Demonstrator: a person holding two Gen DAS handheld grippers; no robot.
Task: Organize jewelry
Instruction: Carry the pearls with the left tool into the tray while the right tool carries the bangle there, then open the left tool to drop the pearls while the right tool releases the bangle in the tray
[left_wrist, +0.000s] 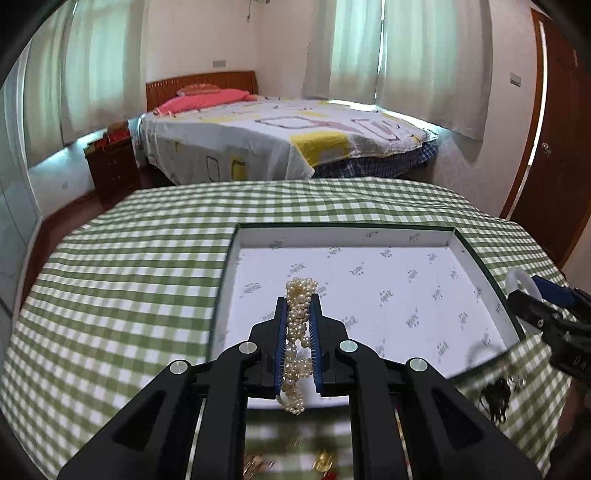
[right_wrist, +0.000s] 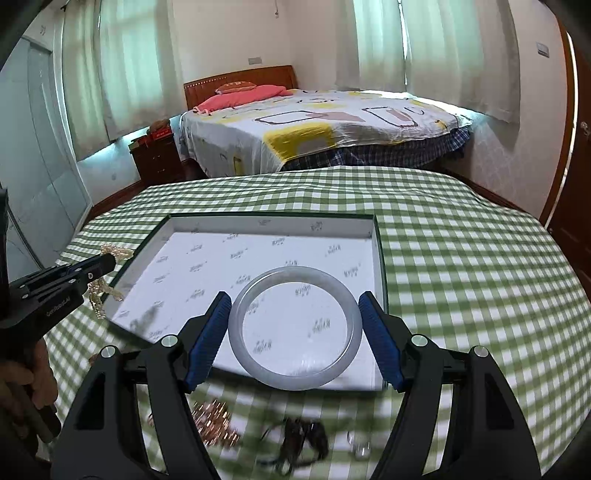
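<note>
My left gripper (left_wrist: 300, 302) is shut on a pearl strand (left_wrist: 299, 332) and holds it above the near left part of a shallow white box (left_wrist: 369, 236). The strand hangs down behind the fingers. My right gripper (right_wrist: 294, 299) is shut on a pale grey bangle (right_wrist: 295, 376) and holds it flat above the box's (right_wrist: 266, 221) near right part. In the right wrist view the left gripper (right_wrist: 107, 260) with the pearls (right_wrist: 99, 295) is at the box's left edge. In the left wrist view the right gripper (left_wrist: 532, 299) with the bangle (left_wrist: 521, 284) is at the right edge.
The box lies on a green checked tablecloth (left_wrist: 129, 280). Near the front edge lie a rose-gold chain pile (right_wrist: 214, 421), a dark tangled piece (right_wrist: 303, 439) and a small clear item (right_wrist: 360, 443). A bed (left_wrist: 280, 140) stands beyond the table.
</note>
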